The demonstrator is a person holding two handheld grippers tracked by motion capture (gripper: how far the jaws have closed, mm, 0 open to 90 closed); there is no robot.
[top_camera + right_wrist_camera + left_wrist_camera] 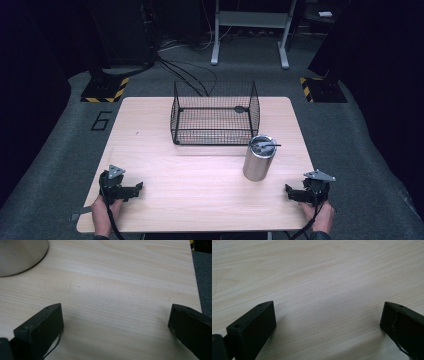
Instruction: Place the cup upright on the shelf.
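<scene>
Left gripper (136,189): we rest it low on the table, jaws spread, empty.
Right gripper (290,192): likewise spread, empty.
Canister (259,158): brushed-metal cylinder.
Table (200,185): pale wood grain.

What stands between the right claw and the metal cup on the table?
Nothing visible. Bare table lies between the right claw and the metal cup; the wire basket stands behind the cup, farther off.

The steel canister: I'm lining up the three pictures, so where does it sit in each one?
High view: the steel canister stands upright right of centre, in front of the wire basket.
Left gripper view: bare wood between the open jaws, no canister.
Right gripper view: its rounded base fills the top left corner.
Shared landmark: the pale wooden table.
</scene>
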